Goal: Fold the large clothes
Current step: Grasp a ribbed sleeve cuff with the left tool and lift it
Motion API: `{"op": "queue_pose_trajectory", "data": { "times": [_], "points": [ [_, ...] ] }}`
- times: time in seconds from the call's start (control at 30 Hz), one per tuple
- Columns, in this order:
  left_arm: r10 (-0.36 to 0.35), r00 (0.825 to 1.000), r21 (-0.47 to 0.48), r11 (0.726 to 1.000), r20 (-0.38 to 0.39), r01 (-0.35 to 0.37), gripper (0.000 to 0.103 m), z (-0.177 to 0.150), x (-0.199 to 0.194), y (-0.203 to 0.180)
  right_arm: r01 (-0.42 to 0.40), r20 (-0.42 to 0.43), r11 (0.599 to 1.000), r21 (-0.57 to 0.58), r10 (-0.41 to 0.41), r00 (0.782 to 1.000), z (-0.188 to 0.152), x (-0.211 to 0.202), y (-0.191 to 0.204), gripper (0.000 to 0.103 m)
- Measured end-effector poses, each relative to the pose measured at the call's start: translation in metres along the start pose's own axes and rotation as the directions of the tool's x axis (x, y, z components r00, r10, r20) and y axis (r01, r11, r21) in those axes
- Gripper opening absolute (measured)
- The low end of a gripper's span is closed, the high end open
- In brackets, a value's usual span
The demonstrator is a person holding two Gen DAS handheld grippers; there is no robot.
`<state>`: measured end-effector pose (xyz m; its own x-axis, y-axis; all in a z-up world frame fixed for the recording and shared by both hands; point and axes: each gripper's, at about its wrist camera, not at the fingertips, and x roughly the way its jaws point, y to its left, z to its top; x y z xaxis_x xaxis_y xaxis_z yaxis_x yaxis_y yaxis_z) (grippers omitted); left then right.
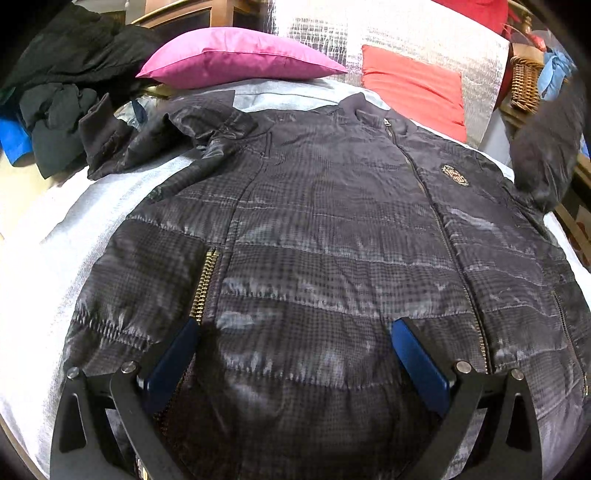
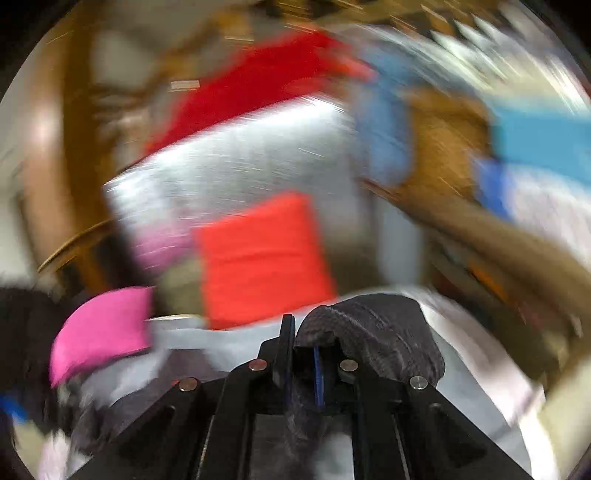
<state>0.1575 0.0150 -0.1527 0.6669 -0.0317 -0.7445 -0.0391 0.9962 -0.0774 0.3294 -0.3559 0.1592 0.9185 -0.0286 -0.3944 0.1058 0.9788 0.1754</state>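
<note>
- A home bedroom: a bed [image 1: 48, 236] with a pale grey cover fills the left wrist view.
- A pink pillow [image 1: 236, 55] and a red pillow [image 1: 413, 88] lie at its head.
- Loose dark clothes [image 1: 70, 85] are heaped at one side.
- A wicker basket [image 1: 524, 83] and wooden furniture [image 1: 184, 14] stand behind.
</note>
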Motion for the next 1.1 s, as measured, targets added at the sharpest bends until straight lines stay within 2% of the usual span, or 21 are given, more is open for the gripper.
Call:
{"op": "queue_pose_trajectory", "data": {
  "times": [0.07, 0.13, 0.2, 0.23, 0.27, 0.3, 0.33, 0.37, 0.4, 0.43, 0.53, 0.6, 0.7, 0.87, 0.97, 1.1],
  "points": [
    [-0.004, 1.0, -0.005, 1.0, 0.001, 0.004, 0.103, 0.0, -0.001, 0.0, -0.08, 0.01, 0.989, -0.122, 0.082, 0.997, -0.005, -0.008, 0.06, 0.01],
    [-0.007, 1.0, -0.009, 1.0, 0.001, 0.007, 0.103, 0.0, -0.001, 0.001, -0.167, -0.02, 0.956, -0.239, 0.168, 0.986, -0.03, -0.009, 0.126, 0.01],
    [-0.008, 1.0, -0.01, 1.0, 0.0, 0.008, 0.103, 0.0, -0.001, 0.0, -0.258, -0.16, 0.915, -0.309, 0.218, 0.963, -0.071, 0.011, 0.171, 0.018],
    [-0.01, 1.0, -0.012, 1.0, -0.001, 0.01, 0.103, 0.001, -0.001, 0.001, -0.293, -0.232, 0.903, -0.315, 0.226, 0.946, -0.091, 0.023, 0.183, 0.024],
    [-0.013, 1.0, -0.014, 1.0, 0.0, 0.013, 0.103, 0.001, -0.002, 0.001, -0.335, -0.343, 0.892, -0.304, 0.226, 0.912, -0.123, 0.041, 0.197, 0.039],
    [-0.017, 1.0, -0.017, 1.0, 0.0, 0.017, 0.103, 0.001, -0.002, 0.002, -0.341, -0.411, 0.894, -0.29, 0.205, 0.888, -0.149, 0.056, 0.201, 0.064],
    [-0.02, 1.0, -0.018, 1.0, -0.001, 0.02, 0.103, 0.001, -0.002, 0.002, -0.332, -0.468, 0.903, -0.272, 0.178, 0.866, -0.174, 0.07, 0.201, 0.07],
    [-0.021, 1.0, -0.02, 1.0, -0.001, 0.021, 0.103, 0.001, -0.002, 0.003, -0.324, -0.503, 0.911, -0.254, 0.161, 0.849, -0.189, 0.081, 0.196, 0.07],
    [-0.022, 1.0, -0.021, 1.0, -0.001, 0.022, 0.103, 0.001, -0.002, 0.002, -0.305, -0.558, 0.927, -0.219, 0.138, 0.818, -0.21, 0.091, 0.188, 0.07],
    [-0.021, 1.0, -0.021, 1.0, -0.002, 0.021, 0.103, 0.001, -0.002, 0.002, -0.294, -0.575, 0.936, -0.192, 0.135, 0.807, -0.218, 0.095, 0.18, 0.07],
    [-0.01, 1.0, -0.016, 1.0, -0.004, 0.01, 0.103, 0.001, -0.001, 0.0, -0.277, -0.543, 0.958, -0.077, 0.193, 0.818, -0.223, 0.069, 0.147, 0.07],
    [-0.009, 1.0, -0.015, 1.0, -0.003, 0.009, 0.103, 0.001, 0.0, 0.0, -0.256, -0.499, 0.966, -0.029, 0.208, 0.841, -0.22, 0.049, 0.122, 0.075],
    [-0.008, 1.0, -0.014, 1.0, -0.002, 0.008, 0.103, 0.0, -0.001, 0.0, -0.227, -0.456, 0.973, 0.043, 0.221, 0.862, -0.221, 0.027, 0.08, 0.075],
    [0.005, 1.0, 0.0, 1.0, -0.019, -0.005, 0.103, 0.0, -0.004, -0.003, -0.231, -0.416, 0.946, 0.227, 0.308, 0.856, -0.246, 0.002, 0.031, 0.077],
    [0.008, 0.998, 0.015, 1.0, -0.067, -0.007, 0.103, 0.013, -0.015, -0.012, -0.251, -0.4, 0.939, 0.234, 0.328, 0.856, -0.263, -0.012, 0.017, 0.077],
    [0.038, 0.999, 0.132, 0.991, -0.024, -0.035, 0.103, 0.054, -0.035, -0.048, -0.295, -0.372, 0.937, 0.187, 0.345, 0.861, -0.282, -0.017, 0.021, 0.077]
  ]
}}
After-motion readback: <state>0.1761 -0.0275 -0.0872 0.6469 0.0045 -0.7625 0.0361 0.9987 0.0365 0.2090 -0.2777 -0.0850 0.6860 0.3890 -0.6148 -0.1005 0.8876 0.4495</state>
